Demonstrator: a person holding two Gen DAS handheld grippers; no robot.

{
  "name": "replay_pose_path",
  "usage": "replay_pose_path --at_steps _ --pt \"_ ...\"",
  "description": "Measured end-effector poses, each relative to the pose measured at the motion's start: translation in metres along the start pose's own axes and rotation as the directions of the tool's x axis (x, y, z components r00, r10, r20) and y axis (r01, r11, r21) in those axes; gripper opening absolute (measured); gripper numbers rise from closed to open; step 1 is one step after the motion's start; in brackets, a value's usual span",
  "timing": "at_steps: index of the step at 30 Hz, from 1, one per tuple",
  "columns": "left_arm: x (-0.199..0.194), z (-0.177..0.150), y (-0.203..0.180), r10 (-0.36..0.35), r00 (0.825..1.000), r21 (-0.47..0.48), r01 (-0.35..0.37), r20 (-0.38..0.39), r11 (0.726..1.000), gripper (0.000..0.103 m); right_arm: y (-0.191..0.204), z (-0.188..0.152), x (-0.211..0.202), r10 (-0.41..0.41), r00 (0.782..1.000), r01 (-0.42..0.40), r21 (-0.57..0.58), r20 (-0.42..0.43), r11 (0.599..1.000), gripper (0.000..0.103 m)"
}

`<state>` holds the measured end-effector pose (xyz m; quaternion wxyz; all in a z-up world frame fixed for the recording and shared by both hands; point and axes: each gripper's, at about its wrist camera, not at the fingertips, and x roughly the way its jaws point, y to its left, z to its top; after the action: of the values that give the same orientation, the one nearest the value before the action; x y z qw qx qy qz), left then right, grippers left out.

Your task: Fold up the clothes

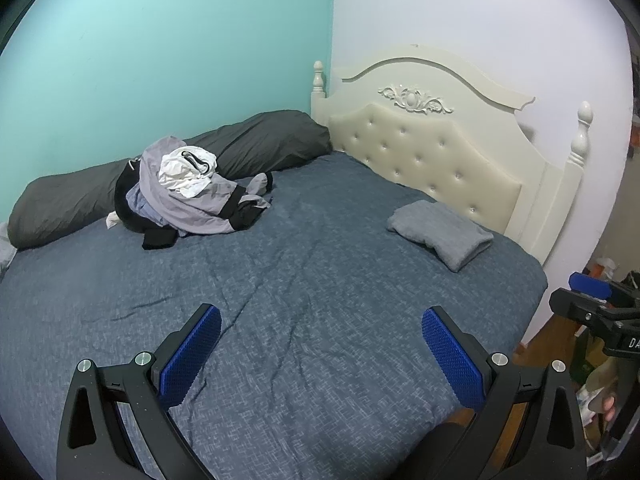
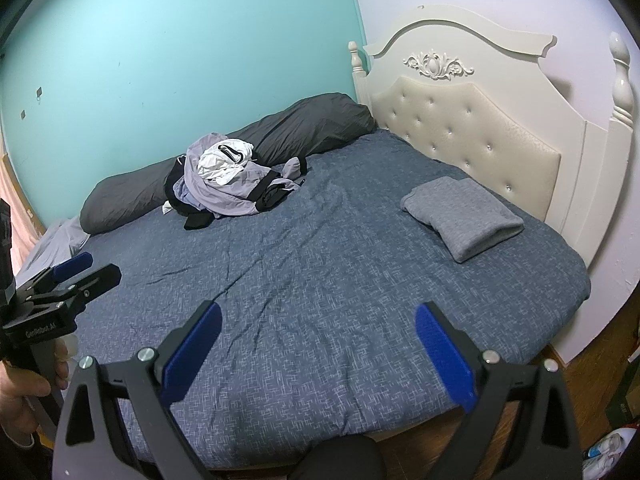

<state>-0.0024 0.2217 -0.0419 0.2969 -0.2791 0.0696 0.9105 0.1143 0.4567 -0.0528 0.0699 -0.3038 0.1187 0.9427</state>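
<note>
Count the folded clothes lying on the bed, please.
1: a grey folded garment lies near the headboard. The pile by the dark pillow is unfolded and may hide more.

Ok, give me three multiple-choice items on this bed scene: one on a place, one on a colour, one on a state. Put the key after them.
1. Where does the folded grey garment lie?
A. near the headboard
B. on top of the clothes pile
C. on the floor

2. What colour is the topmost item on the clothes pile?
A. red
B. white
C. green

3. How do the left gripper and right gripper stand?
A. both shut on cloth
B. one open, one shut
C. both open, holding nothing

Key: 1 A, the folded garment sits on the blue bedspread close to the tufted headboard, apart from the pile. 2 B, a crumpled white piece crowns the pile. 3 C, each wrist view shows its blue pads spread wide above the bedspread with nothing between them.
</note>
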Motion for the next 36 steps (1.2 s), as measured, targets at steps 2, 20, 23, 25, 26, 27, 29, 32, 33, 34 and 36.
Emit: replay_pose_path --at_steps 2,20,23,25,26,27,29,32,33,34,36 --pt "-0.0002 0.0005 -0.0002 0.004 1.0 -0.003 -0.004 0.001 1.0 0.103 0.0 -0.0001 -0.0003 0.0 1.0 0.0 0.0 0.001 1.0 0.098" --pt "-0.0007 0.0008 0.0005 -0.009 1.0 -0.015 0.009 0.0 1.0 0.103 0.0003 0.0 -0.0012 -0.002 1.0 0.002 -0.003 0.003 1.0 0.098" --pt "-0.0002 0.001 0.0005 -0.012 1.0 -0.016 0.012 -0.003 1.0 0.103 0.0003 0.0004 -0.0013 -0.004 1.0 0.004 -0.004 0.003 1.0 0.098" --pt "0.0001 0.0017 0.0003 -0.01 1.0 -0.016 0.01 -0.003 1.0 0.103 -0.0003 0.0007 -0.0016 -0.005 1.0 0.005 -0.002 0.005 1.0 0.098" --pt "0.0003 0.0022 -0.0001 -0.012 1.0 -0.016 0.012 -0.004 1.0 0.103 -0.0005 0.0008 -0.0016 -0.005 1.0 0.005 -0.001 0.005 1.0 0.098" --pt "0.0002 0.0022 -0.0005 -0.011 1.0 -0.016 0.011 -0.003 1.0 0.103 -0.0007 0.0008 -0.0016 -0.005 1.0 0.005 0.0 0.005 1.0 0.098" --pt "0.0001 0.0022 -0.0014 -0.011 1.0 -0.016 0.011 -0.003 1.0 0.103 -0.0009 0.0009 -0.0015 -0.005 1.0 0.005 0.001 0.004 1.0 0.098" --pt "0.0 0.0016 -0.0021 -0.01 1.0 -0.015 0.01 -0.003 1.0 0.103 -0.0006 0.0012 -0.0014 -0.005 1.0 0.005 0.0 0.005 1.0 0.098" --pt "0.0001 0.0016 -0.0022 -0.009 1.0 -0.015 0.009 -0.003 1.0 0.103 -0.0008 0.0012 -0.0014 -0.006 1.0 0.006 0.001 0.004 1.0 0.098" --pt "0.0002 0.0016 -0.0022 -0.009 1.0 -0.015 0.009 -0.004 1.0 0.103 -0.0011 0.0008 -0.0016 -0.006 1.0 0.006 0.002 0.005 1.0 0.098" --pt "0.0002 0.0017 -0.0021 -0.009 1.0 -0.015 0.009 -0.004 1.0 0.103 -0.0014 0.0008 -0.0018 -0.006 1.0 0.006 0.002 0.006 1.0 0.098"
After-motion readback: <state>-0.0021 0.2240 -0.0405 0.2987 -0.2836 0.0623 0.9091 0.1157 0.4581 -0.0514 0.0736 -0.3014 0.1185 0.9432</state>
